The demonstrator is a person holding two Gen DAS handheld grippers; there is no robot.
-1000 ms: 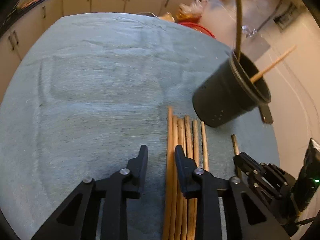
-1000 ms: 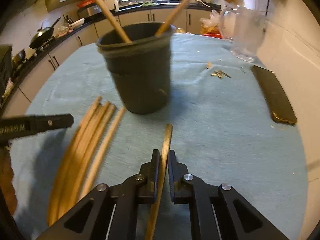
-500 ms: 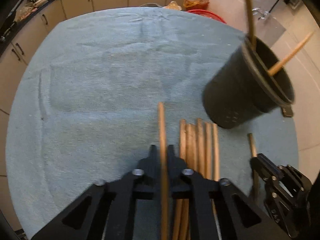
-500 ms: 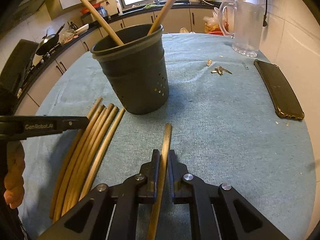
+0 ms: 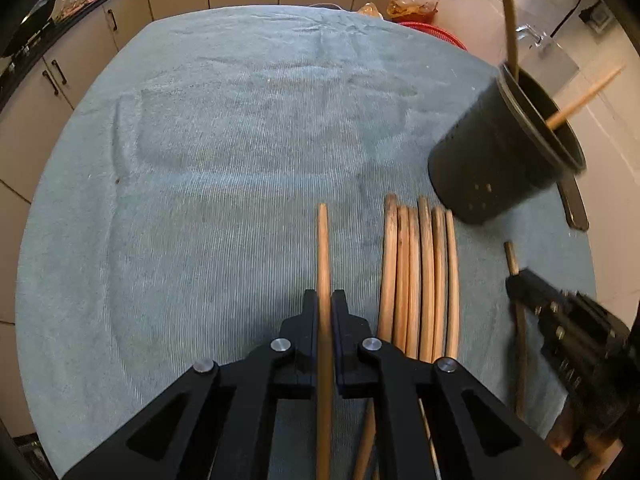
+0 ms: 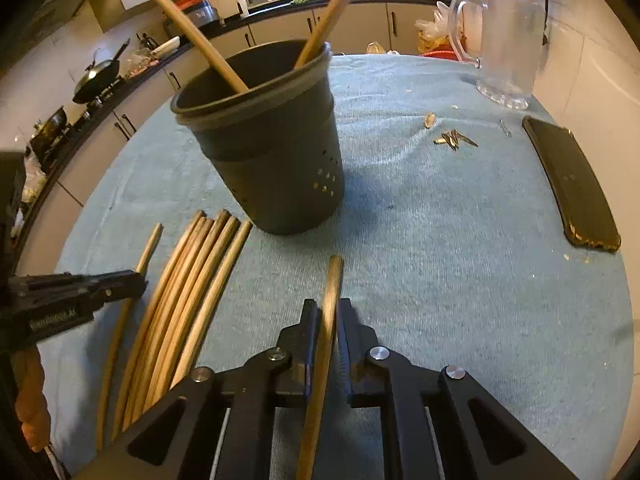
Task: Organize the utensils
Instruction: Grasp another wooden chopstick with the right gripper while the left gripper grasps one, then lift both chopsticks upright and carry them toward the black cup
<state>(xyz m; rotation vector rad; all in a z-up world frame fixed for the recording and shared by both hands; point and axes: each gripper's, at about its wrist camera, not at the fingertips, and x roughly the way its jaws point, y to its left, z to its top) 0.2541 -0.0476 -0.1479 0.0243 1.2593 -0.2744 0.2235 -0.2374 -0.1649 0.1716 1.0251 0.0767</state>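
My left gripper [image 5: 324,304] is shut on a light wooden chopstick [image 5: 322,248] that lies apart, to the left of a row of several chopsticks [image 5: 420,272] on the cloth. The black utensil holder [image 5: 488,168] stands beyond the row with two chopsticks in it. In the right wrist view my right gripper [image 6: 327,312] has a darker chopstick [image 6: 332,280] between its fingers. Its jaws are opening, and a thin gap shows at the right pad. The holder [image 6: 276,168] stands just ahead of it, the row [image 6: 188,288] lies to its left, and the left gripper [image 6: 136,280] shows there too.
A blue-grey cloth [image 5: 200,160] covers the round table. A black phone [image 6: 572,184] lies at the right edge, a glass jug [image 6: 504,40] stands at the back right, and seed shells [image 6: 452,138] are scattered between. A person's hand [image 6: 32,400] is at lower left.
My left gripper went from open beside the row to shut on the leftmost chopstick and drew it left, apart from the others. The right gripper's jaws have widened slightly around its chopstick.
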